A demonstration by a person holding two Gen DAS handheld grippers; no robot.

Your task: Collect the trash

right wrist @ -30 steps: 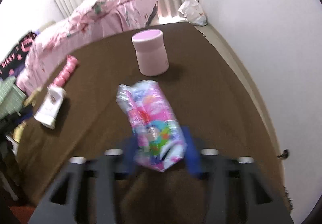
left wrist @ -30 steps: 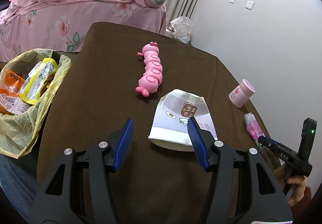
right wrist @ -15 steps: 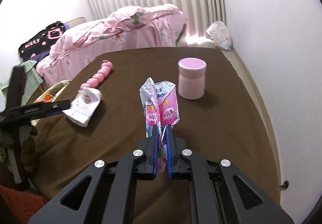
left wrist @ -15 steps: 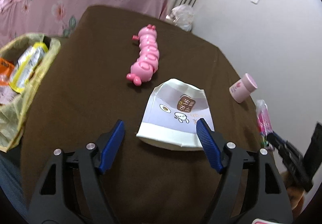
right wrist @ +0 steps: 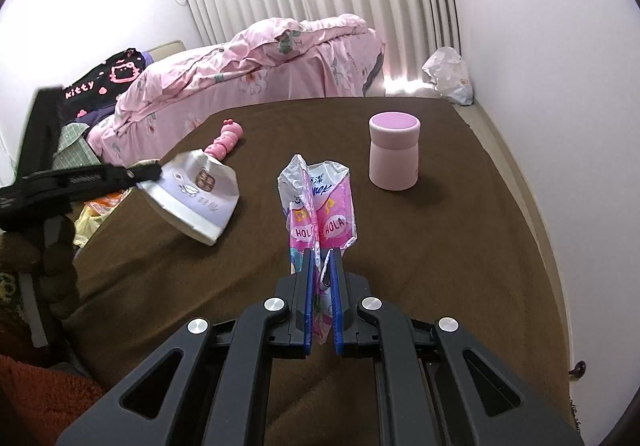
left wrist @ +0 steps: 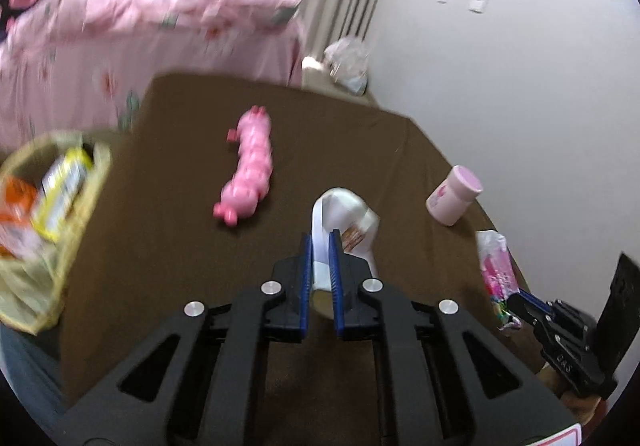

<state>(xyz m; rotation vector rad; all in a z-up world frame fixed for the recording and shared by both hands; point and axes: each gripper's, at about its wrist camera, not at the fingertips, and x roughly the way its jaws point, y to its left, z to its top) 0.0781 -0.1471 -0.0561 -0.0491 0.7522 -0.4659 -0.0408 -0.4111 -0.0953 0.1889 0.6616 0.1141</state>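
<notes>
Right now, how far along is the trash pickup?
Done: several wrappers already lie in the yellow trash bag. In hand: the left tongs are closing on the flattened paper cup, and the right tongs pinch the pink wrapper; both look clear of the table. Left: dropping both into the bag.

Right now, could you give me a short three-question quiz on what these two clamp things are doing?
1. True or false: the left gripper has its jaws closing on the flattened paper cup.
2. What does the right gripper hold? A) pink jar B) pink wrapper C) pink toy
3. Fill in: the yellow ___ beside the table already holds packets.

Key:
1. True.
2. B, the pink wrapper; the pink jar and pink toy lie untouched.
3. Bag.
</notes>
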